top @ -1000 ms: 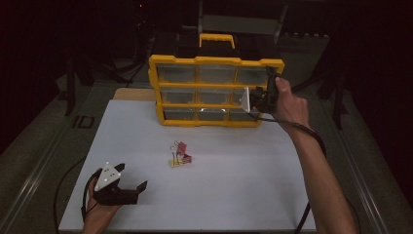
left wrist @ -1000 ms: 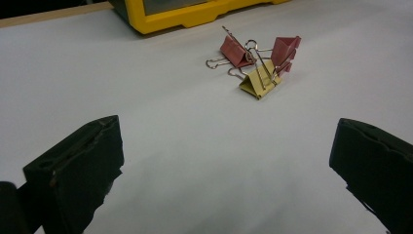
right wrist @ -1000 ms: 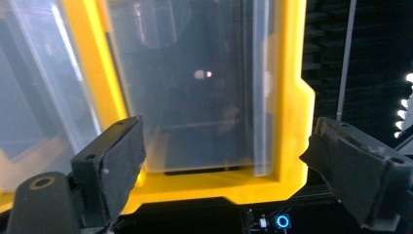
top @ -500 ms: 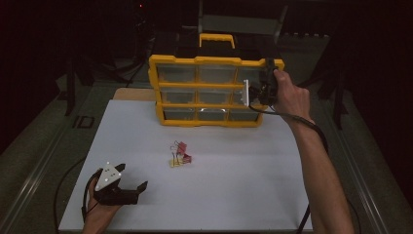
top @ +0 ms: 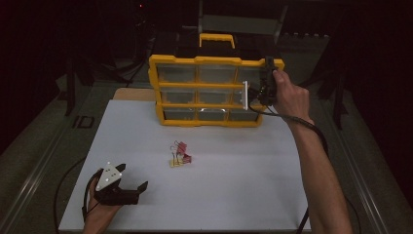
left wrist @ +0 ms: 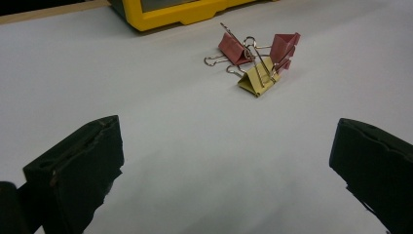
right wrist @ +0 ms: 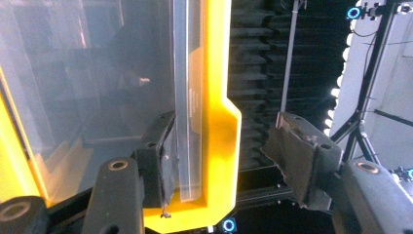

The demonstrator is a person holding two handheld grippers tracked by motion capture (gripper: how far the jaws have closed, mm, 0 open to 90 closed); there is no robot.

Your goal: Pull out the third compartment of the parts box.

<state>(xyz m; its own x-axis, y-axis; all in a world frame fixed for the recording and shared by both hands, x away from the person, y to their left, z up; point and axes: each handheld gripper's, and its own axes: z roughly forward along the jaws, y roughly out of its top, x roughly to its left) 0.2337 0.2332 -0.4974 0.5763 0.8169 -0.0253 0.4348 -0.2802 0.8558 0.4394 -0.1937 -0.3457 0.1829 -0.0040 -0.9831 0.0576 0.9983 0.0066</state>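
A yellow organiser box [top: 214, 61] with clear drawers stands upright at the back of the white table [top: 234, 185]. My right gripper [top: 263, 82] is at the box's upper right edge. In the right gripper view [right wrist: 224, 146] the yellow frame edge [right wrist: 219, 122] lies between the jaws, which have just been closing. One pad [right wrist: 163, 151] lies against the clear panel; the other stands a little off the frame. Two red binder clips and a yellow one [top: 180, 153] [left wrist: 255, 53] lie mid-table. My left gripper [top: 132, 176] [left wrist: 229, 161] rests open at the front left, with nothing between its jaws.
The box has a yellow carrying handle [top: 216, 38] on top. A wooden board edge [top: 131, 93] shows behind the table's back left. Dark stands and a light rig [right wrist: 370, 73] surround the table. Bare white surface separates the clips from both hands.
The right gripper's jaws have narrowed around the box's right edge, and the hand sits a little higher on it. The left gripper and the clips have not moved.
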